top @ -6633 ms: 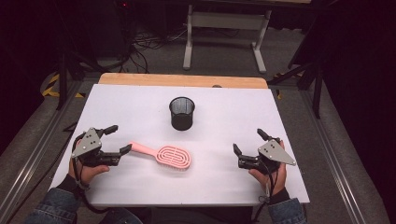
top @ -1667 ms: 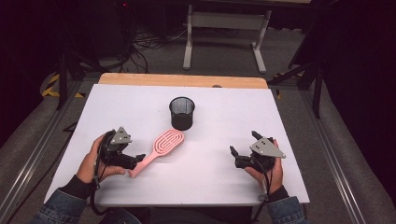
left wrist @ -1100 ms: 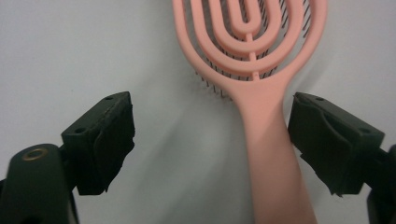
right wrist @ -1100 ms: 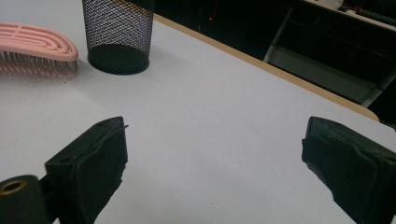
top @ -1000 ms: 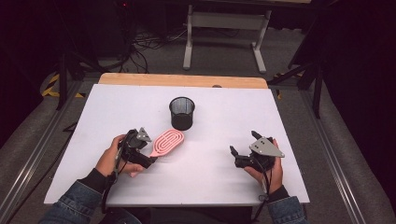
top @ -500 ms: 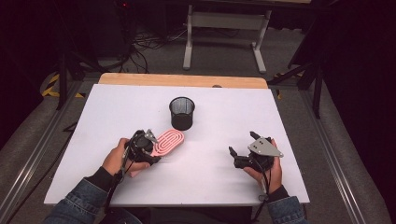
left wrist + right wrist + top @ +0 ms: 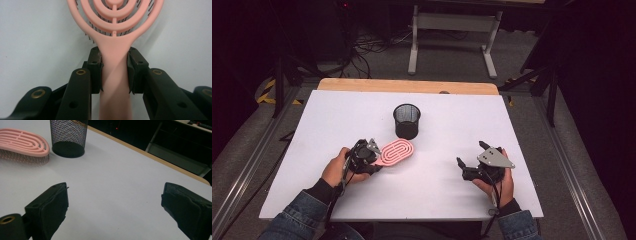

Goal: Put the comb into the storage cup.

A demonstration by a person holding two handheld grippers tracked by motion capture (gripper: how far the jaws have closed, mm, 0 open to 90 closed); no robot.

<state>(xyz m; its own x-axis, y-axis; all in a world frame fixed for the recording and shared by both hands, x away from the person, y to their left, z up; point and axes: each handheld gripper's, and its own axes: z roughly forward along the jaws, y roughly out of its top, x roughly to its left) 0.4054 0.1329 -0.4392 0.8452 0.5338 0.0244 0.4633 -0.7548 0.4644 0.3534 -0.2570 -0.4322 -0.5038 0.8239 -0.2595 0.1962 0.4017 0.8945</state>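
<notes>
The pink hairbrush [image 7: 395, 152] lies bristles-down on the white table [image 7: 512, 125], its oval head just in front of the black mesh cup [image 7: 406, 120] and near it. The left gripper [image 7: 114, 75] has just been closing; its jaws now press both sides of the brush's handle where it meets the head. The cup stands upright just beyond the brush head. Well off to the cup's right and nearer the person, the right gripper [image 7: 113, 207] holds its jaws spread wide with nothing between them.
</notes>
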